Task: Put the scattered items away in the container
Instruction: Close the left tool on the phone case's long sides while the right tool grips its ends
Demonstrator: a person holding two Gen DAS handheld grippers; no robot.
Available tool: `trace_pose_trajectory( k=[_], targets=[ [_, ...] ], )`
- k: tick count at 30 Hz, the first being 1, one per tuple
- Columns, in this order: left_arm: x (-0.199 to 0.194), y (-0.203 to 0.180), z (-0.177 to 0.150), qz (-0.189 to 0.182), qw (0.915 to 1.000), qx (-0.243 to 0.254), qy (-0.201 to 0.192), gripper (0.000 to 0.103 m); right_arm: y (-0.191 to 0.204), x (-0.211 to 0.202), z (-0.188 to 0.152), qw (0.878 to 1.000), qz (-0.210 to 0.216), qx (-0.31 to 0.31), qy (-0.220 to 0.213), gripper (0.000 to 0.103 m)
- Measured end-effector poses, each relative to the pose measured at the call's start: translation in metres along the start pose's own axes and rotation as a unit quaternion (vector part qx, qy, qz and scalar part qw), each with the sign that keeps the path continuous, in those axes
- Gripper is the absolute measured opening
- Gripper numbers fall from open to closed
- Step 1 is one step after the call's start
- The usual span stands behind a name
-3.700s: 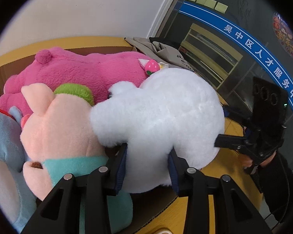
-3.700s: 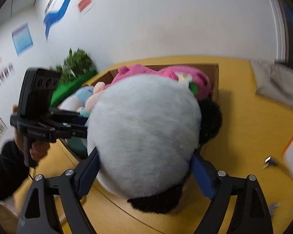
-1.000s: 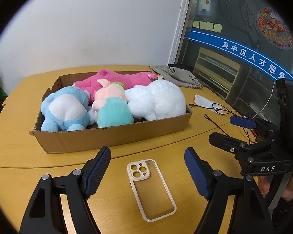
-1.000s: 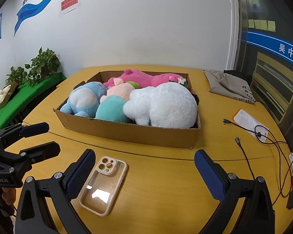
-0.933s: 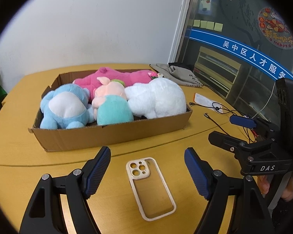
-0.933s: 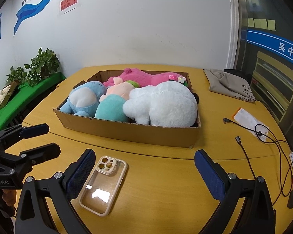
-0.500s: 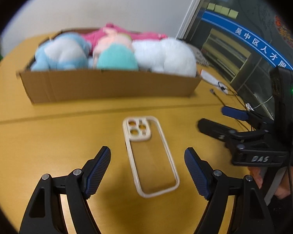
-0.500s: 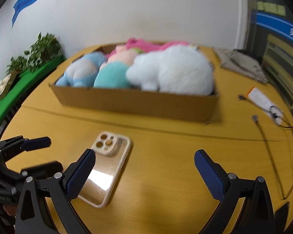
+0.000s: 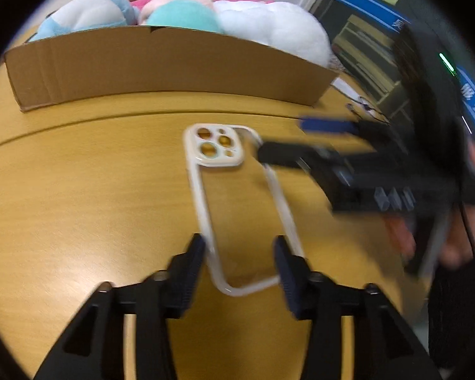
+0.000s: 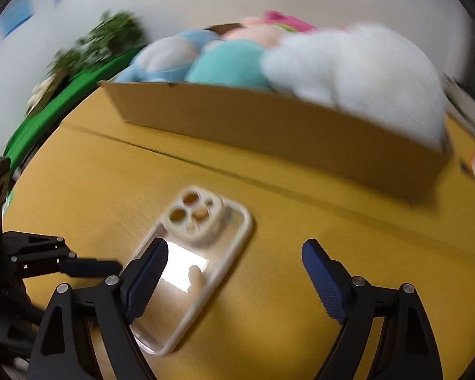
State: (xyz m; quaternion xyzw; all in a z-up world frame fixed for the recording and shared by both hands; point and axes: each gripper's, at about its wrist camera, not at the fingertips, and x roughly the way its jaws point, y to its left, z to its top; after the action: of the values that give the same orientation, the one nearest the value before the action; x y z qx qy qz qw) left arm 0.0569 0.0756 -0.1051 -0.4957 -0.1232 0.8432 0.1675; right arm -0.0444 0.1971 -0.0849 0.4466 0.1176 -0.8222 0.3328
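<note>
The clear phone case with a cream rim and camera block [image 9: 242,209] lies flat on the yellow wooden table [image 9: 79,190], just in front of the brown cardboard box [image 9: 161,66]. The left gripper [image 9: 239,264] straddles the case's near end with its jaws closing; it's too blurry to say whether the blue pads are pressing the rim yet. The right gripper [image 10: 234,277] is also closing, but with a wide gap. Its left pad [image 10: 145,272] covers part of the case and the other one sits over bare table. The box holds a white plush toy [image 9: 275,28], a teal one [image 9: 180,20] and a blue-and-white one [image 9: 88,14], all half hidden behind the wall. Both views are pretty smeared.
</note>
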Motion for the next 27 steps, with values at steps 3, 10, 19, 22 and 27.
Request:
trace_pose_trajectory(
  k=[3,10,19,22,27],
  targets=[
    [-0.003,-0.005,-0.009,0.0,1.0,-0.003,-0.002,0.064,0.002,0.015,0.03,0.996,0.058,-0.066,0.017,0.09],
    [-0.005,-0.018,-0.036,-0.053,0.9985,-0.003,0.01,0.068,0.007,0.059,0.03,0.979,0.167,-0.108,0.04,0.088],
    [0.003,-0.018,-0.026,0.017,0.9995,0.02,-0.016,0.074,-0.033,0.023,-0.018,0.981,0.166,-0.088,0.052,0.088],
    [0.003,-0.013,-0.021,0.048,0.9983,0.026,-0.022,0.074,-0.03,0.003,-0.047,0.98,0.157,-0.104,0.061,0.088],
    [0.003,-0.004,-0.017,0.07,0.997,0.03,-0.017,0.074,-0.006,-0.027,-0.087,0.97,0.164,-0.15,0.094,0.088]
  ],
)
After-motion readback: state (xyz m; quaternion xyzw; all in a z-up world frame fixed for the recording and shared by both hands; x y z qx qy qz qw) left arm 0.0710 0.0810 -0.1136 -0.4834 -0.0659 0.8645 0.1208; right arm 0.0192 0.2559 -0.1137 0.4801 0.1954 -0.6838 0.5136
